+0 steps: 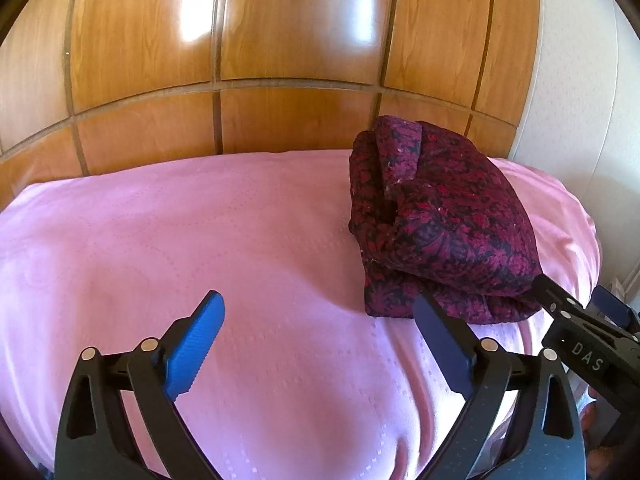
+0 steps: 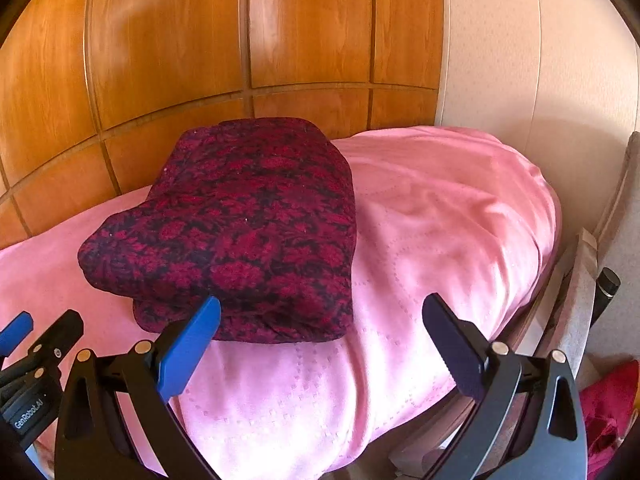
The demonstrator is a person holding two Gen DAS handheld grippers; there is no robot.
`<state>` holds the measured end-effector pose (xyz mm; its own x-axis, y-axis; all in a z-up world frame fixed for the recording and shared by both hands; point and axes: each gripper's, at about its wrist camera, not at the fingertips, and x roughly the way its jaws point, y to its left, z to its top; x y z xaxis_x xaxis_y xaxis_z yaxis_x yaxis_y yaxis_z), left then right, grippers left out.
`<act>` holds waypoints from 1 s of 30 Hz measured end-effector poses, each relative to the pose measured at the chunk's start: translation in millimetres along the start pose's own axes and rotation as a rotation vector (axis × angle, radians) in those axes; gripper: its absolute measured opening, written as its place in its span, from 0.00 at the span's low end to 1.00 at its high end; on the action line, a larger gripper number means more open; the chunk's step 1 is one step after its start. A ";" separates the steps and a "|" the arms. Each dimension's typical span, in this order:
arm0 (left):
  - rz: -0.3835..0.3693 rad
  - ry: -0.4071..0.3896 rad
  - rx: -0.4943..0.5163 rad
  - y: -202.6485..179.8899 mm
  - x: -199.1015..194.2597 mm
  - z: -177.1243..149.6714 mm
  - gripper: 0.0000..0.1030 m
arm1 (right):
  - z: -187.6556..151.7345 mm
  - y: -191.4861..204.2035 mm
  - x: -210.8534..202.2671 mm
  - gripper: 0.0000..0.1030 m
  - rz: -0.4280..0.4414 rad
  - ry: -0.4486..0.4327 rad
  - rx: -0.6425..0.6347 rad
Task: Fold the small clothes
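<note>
Nearest us, left gripper [image 1: 318,322]: fingers spread apart, holding nothing.
Right gripper [image 2: 322,324]: likewise apart, empty.
Pink bedspread [image 1: 200,240]: bears the maroon floral garment [image 2: 248,228], folded compactly.
Progress: we judge folding essentially complete.
Beyond: wooden wardrobe [image 1: 280,40].

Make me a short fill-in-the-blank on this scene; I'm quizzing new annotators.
1. The folded garment lies on a ____ bedspread.
2. Both the left gripper and the right gripper have their jaws ____.
3. Behind the bed stand ____ panels.

Missing words: pink; open; wooden
</note>
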<state>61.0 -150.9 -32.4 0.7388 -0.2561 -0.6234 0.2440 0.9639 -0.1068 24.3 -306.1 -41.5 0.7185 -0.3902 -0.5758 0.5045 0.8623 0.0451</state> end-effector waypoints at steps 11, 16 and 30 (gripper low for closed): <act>0.018 -0.004 0.001 3.7 0.8 0.5 0.96 | 1.6 8.0 -6.0 0.98 0.009 -0.019 -0.044; 0.023 0.003 0.013 1.5 1.6 -1.0 0.96 | 1.2 10.2 -5.7 0.98 0.008 -0.021 -0.061; 0.019 -0.012 0.003 1.5 -3.1 -0.7 0.96 | 2.2 8.3 -8.3 0.98 0.007 -0.035 -0.048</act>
<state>58.6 -148.6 -31.2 0.7510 -0.2389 -0.6156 0.2321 0.9683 -0.0926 23.5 -296.4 -34.6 0.7385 -0.3949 -0.5464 0.4768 0.8790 0.0091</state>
